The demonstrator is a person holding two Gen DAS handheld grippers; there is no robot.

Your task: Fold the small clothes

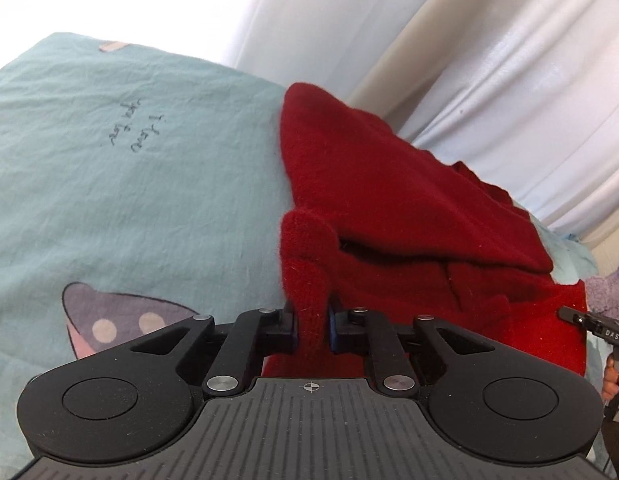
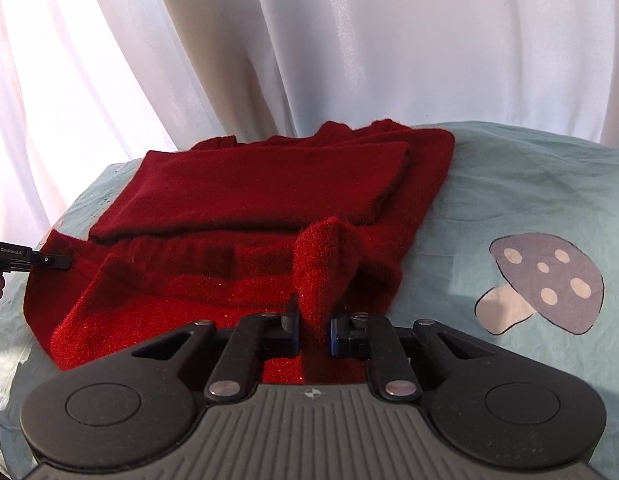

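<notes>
Left tool (image 1: 312, 326): pinched a bunched edge of the red sweater (image 1: 409, 208).
Right tool (image 2: 313, 326): pinched another raised fold of it.
Sheet (image 1: 129, 184): lay under the sweater.

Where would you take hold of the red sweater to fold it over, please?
Grip the near hem at its two corners, coming in from the near side, low over the sheet. The red sweater lies flat with its sleeves already folded in, so the hem is its free edge. Both claws are pinching it there: the left claw and the right claw each hold a raised tuft.

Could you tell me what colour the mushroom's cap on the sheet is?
Greyish purple with pale spots, mushroom, clearest in the right wrist view.
</notes>
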